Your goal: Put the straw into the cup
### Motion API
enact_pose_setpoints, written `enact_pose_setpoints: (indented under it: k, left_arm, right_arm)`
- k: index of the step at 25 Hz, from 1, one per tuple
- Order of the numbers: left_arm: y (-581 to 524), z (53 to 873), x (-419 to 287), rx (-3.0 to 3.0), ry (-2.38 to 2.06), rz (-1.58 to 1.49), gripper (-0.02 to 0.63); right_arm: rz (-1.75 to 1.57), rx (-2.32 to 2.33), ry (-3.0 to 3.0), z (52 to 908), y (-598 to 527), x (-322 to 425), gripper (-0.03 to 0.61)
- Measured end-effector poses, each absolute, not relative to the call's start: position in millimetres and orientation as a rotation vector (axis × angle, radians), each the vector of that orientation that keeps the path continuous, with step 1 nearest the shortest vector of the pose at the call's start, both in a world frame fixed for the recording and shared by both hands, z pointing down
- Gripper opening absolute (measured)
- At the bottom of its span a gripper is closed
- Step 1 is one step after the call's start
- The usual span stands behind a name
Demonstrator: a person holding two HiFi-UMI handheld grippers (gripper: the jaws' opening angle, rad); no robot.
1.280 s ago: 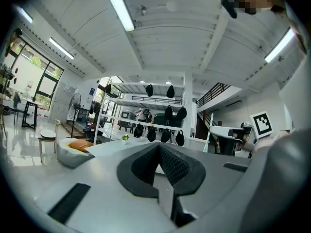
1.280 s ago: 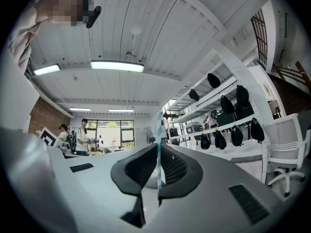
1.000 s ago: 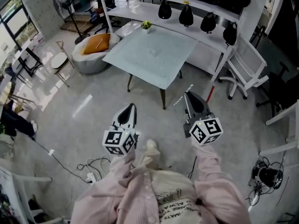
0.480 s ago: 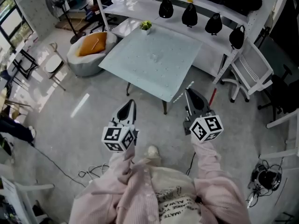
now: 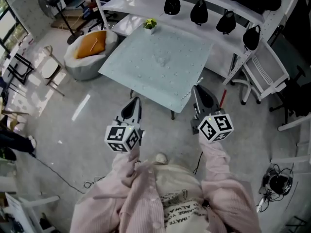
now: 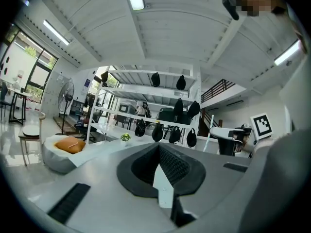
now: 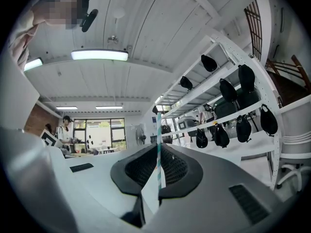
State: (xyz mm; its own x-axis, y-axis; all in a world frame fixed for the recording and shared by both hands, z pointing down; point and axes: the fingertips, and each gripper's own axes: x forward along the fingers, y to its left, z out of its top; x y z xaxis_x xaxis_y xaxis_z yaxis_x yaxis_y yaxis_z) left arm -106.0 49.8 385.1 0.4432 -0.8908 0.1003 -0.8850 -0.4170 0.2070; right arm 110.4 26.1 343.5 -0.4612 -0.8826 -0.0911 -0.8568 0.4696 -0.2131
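My right gripper (image 5: 198, 90) is shut on a thin straw with teal and white stripes (image 7: 158, 144). The straw stands up between the pads in the right gripper view and pokes out as a pale line (image 5: 192, 92) over the table's near corner in the head view. My left gripper (image 5: 134, 105) is shut and holds nothing; its jaws meet in the left gripper view (image 6: 159, 149). Both hang in the air just short of the pale glass table (image 5: 141, 67). A small clear cup (image 5: 162, 59) shows faintly near the table's middle.
A small potted plant (image 5: 149, 24) stands at the table's far corner. Behind the table, white shelving (image 5: 146, 4) carries several black bags. A white chair (image 5: 262, 74) stands to the right, a beanbag with an orange cushion (image 5: 92, 42) to the left, and cables (image 5: 274, 183) lie on the floor.
The table has come nearer in the head view, and both grippers now reach its near edge. The right gripper still grips the straw.
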Motion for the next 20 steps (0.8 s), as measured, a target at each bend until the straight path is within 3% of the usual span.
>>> enact_pose_setpoints:
  k: [20]
  left_arm:
    - [-54.2,418.0,-128.4,2.391,-1.563,-0.021,-0.003]
  right_arm:
    - [-0.26,-1.508,2.558,371.3,-92.9,93.3,0.018]
